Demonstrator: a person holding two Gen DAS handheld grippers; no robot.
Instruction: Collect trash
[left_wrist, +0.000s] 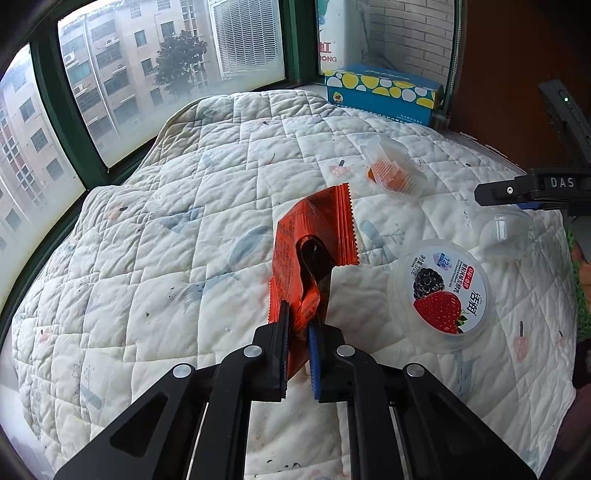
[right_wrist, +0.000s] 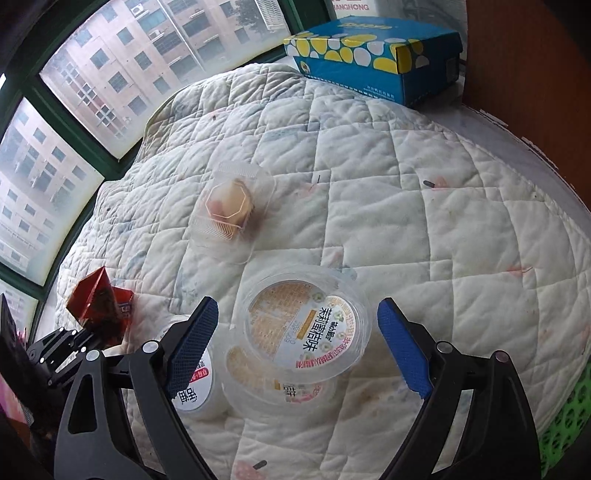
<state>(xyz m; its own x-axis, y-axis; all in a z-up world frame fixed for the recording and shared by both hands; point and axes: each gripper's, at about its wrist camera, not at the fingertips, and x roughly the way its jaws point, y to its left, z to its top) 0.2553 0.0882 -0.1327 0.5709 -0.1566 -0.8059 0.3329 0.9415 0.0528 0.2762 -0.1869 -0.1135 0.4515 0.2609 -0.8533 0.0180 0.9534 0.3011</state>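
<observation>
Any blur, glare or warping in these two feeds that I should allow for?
Left wrist: sharp, soft daylight, no glare; fisheye bows the window frame; red wrapper clear in the shut left tool. Right wrist: same bowing; wrapper blurred at the edge; clear cup sharp between the open right tool.

Crumpled red wrapper (left_wrist: 314, 251) upright; clear tray (left_wrist: 397, 171), two round cups (right_wrist: 306, 328) on quilt.
</observation>
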